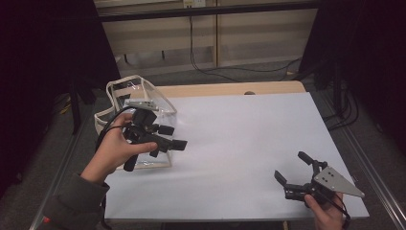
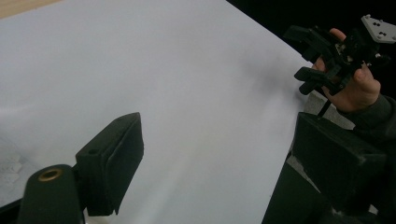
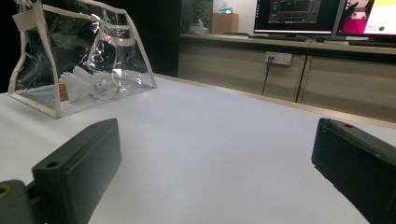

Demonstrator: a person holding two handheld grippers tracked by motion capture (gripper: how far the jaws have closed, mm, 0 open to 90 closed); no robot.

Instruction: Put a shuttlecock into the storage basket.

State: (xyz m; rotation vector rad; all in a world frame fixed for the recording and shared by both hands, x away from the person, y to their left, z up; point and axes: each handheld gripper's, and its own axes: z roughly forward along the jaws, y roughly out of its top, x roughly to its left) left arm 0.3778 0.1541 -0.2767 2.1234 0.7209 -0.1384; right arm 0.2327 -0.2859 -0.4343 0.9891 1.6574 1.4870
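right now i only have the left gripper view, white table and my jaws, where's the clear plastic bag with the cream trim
observer: The clear plastic bag with cream trim stands at the left edge of the white table; the left gripper overlaps it in the high view.
operator: anything in it
observer: Yes, the right gripper view shows white feathery things, maybe shuttlecocks, on its bottom.
operator: am i gripping it
observer: No. From above, your open jaws point away from it with nothing between them.

A white-topped desk [image 1: 249, 143] with a pale wooden far edge stands on a grey floor [image 1: 249, 72]. Beyond it runs a beige panelled wall [image 3: 345, 79] with a white socket [image 3: 278, 58], black cables [image 1: 230, 72] trailing down. Lit monitors [image 3: 299, 11] glow in the dim room.
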